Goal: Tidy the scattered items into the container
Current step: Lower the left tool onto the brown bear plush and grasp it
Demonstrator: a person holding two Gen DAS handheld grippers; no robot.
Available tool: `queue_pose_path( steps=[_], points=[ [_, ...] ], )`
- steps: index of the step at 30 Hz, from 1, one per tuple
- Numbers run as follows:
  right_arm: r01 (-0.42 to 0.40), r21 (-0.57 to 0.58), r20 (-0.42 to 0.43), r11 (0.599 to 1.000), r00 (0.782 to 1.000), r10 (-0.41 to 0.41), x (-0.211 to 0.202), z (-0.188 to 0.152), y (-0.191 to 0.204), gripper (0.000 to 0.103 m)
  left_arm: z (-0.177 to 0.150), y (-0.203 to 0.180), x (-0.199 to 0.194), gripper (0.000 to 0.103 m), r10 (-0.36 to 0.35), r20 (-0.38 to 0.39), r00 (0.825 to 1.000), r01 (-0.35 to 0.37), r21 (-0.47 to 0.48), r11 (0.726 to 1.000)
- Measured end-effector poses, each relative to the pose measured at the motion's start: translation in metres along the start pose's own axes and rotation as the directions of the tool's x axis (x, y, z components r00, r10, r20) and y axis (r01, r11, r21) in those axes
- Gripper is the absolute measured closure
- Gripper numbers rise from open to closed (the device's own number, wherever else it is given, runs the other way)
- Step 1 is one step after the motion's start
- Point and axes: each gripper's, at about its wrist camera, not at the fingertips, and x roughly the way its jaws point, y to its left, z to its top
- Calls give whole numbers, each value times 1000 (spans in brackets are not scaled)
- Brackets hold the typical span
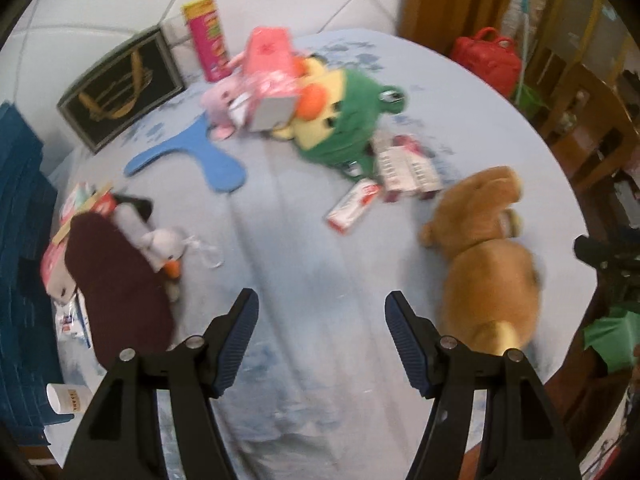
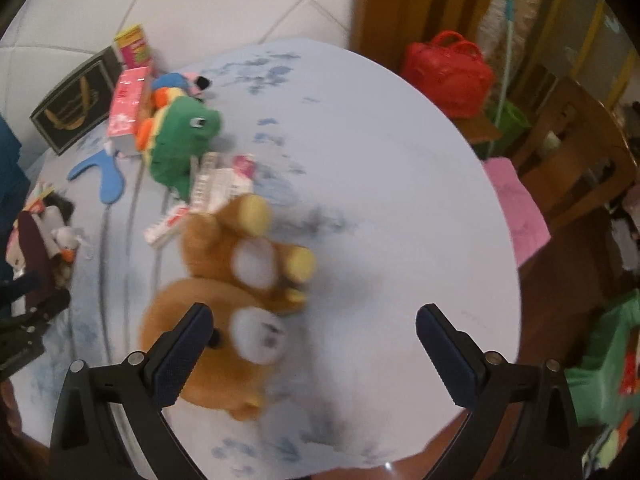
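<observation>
A round table under a pale blue cloth (image 1: 304, 240) holds scattered items. A brown teddy bear (image 1: 484, 248) lies at the right; it also shows in the right wrist view (image 2: 240, 292), just ahead of my open, empty right gripper (image 2: 314, 320). A green and yellow plush (image 1: 340, 120), a pink plush with pink boxes (image 1: 264, 76), a blue flat cutout (image 1: 200, 152), a red-white tube box (image 1: 352, 206) and white cartons (image 1: 408, 170) lie further back. A dark maroon cloth (image 1: 116, 284) and a small white duck toy (image 1: 164, 248) lie left. My left gripper (image 1: 320, 312) is open and empty above bare cloth.
A blue crate (image 1: 20, 280) stands at the left edge. A framed black picture (image 1: 120, 88) and a pink snack tube (image 1: 206, 36) stand at the back. A red bag (image 2: 448, 72), wooden chairs (image 2: 572, 152) and a pink cloth (image 2: 520, 216) are beyond the table's right side.
</observation>
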Motion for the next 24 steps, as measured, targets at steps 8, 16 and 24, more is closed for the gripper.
queue_pose_path(
  steps=[8, 16, 24],
  points=[
    [1, -155, -78, 988, 997, -13, 33, -8, -42, 0, -1, -49, -7, 38, 23, 25, 999, -19, -145, 989],
    [-79, -327, -160, 942, 987, 27, 67, -29, -28, 0, -39, -72, -6, 38, 65, -27, 998, -69, -219, 973],
    [-240, -363, -249, 900, 956, 154, 80, -47, 15, 0, -47, -48, 1, 38, 173, -64, 983, -184, -240, 953]
  ],
)
